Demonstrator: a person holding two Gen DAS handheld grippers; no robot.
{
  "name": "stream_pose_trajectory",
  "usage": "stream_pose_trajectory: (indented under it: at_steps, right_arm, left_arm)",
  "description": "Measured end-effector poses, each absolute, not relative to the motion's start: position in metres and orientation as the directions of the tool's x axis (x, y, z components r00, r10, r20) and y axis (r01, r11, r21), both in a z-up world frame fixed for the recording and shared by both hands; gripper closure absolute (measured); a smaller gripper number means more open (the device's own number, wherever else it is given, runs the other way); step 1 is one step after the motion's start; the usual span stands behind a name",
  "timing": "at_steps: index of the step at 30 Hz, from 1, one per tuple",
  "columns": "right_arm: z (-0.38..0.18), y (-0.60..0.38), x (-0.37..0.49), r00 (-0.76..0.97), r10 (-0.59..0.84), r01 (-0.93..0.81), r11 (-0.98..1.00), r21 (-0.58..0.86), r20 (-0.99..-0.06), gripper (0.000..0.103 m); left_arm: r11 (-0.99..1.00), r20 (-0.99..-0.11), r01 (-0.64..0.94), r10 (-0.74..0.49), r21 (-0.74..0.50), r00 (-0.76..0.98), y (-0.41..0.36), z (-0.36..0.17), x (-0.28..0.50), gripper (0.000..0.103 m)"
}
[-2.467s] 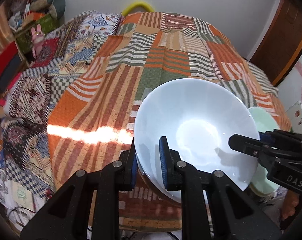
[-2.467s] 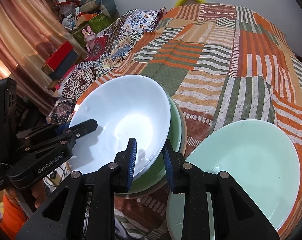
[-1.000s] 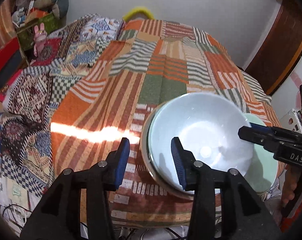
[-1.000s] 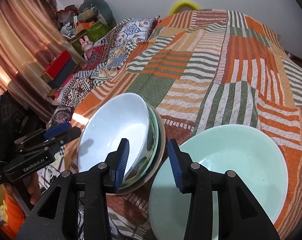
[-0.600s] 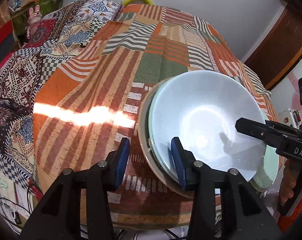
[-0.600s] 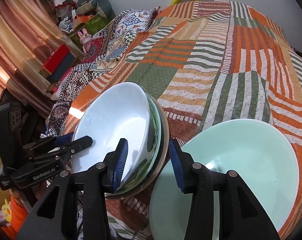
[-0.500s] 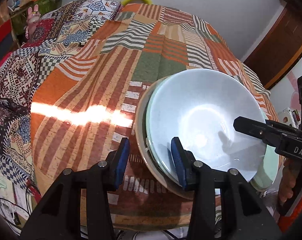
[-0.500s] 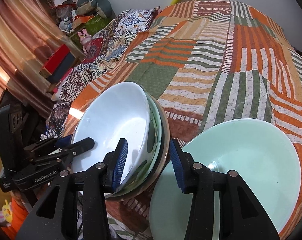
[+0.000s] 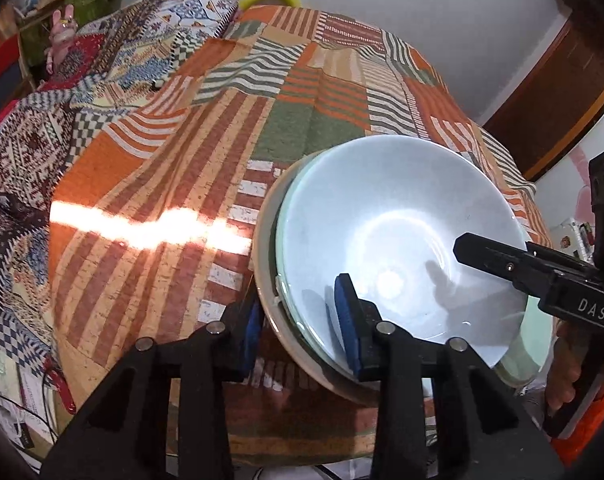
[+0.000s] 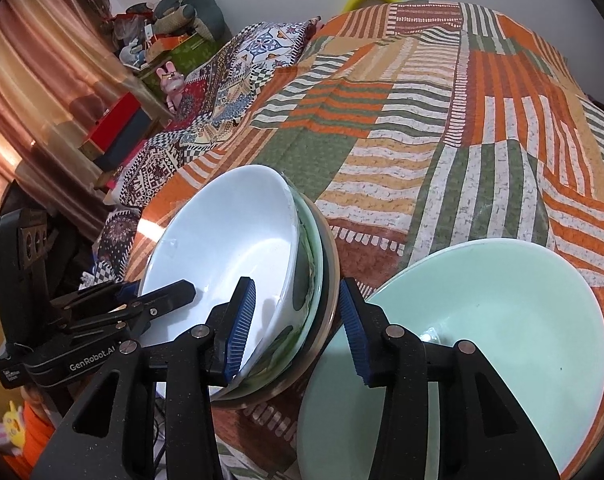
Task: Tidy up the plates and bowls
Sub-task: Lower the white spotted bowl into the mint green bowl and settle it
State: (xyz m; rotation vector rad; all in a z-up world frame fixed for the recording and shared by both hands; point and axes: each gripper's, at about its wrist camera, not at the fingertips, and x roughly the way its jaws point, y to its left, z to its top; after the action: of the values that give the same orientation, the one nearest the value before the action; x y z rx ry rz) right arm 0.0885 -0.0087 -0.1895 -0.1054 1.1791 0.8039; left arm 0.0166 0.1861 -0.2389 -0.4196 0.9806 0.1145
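Observation:
A white bowl (image 9: pixel 398 248) sits on top of a stack of a pale green dish and a beige plate (image 9: pixel 266 280) on the patchwork bedspread (image 9: pixel 189 184). My left gripper (image 9: pixel 299 324) is open, its jaws astride the stack's near rim. My right gripper (image 10: pixel 295 320) is open too, astride the stack's right rim (image 10: pixel 326 272), with the white bowl (image 10: pixel 225 240) to its left. A separate mint green bowl (image 10: pixel 486 336) lies to the right of the stack. The right gripper's body (image 9: pixel 542 276) reaches over the bowl in the left wrist view.
The striped bedspread stretches far behind the dishes. A patterned quilt (image 10: pixel 221 80), toys and boxes (image 10: pixel 117 124) lie at the left by a curtain. A wooden door (image 9: pixel 558 92) stands at the right. The bed edge is just below the dishes.
The left gripper let go of the white bowl, which now rests on the stack. Both grippers opened, then moved in until their jaws straddle the stack's rim.

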Motion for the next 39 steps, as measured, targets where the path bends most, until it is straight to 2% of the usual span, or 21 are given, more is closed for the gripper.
stream_pose_trajectory:
  at_steps: [9, 16, 23, 39]
  right_arm:
    - [-0.193, -0.006, 0.087, 0.139, 0.494, -0.608, 0.726, 0.320, -0.858, 0.063]
    - [-0.190, -0.003, 0.086, 0.168, 0.457, -0.590, 0.756, 0.282, -0.873, 0.069]
    - [-0.184, -0.005, 0.084, 0.164, 0.459, -0.574, 0.764, 0.294, -0.873, 0.069]
    - [-0.135, -0.023, 0.070, 0.264, 0.538, -0.583, 0.750, 0.312, -0.801, 0.069]
  left_arm:
    - [0.919, -0.820, -0.281, -0.073, -0.277, 0.568, 0.185, -0.233, 0.014, 0.068]
    - [0.913, -0.827, -0.304, -0.061, -0.273, 0.559, 0.184, -0.231, 0.016, 0.068]
    - [0.908, -0.833, -0.323, -0.047, -0.266, 0.552, 0.181, -0.224, 0.013, 0.068]
    - [0.934, -0.759, -0.288, 0.028, -0.213, 0.651, 0.158, -0.160, -0.002, 0.068]
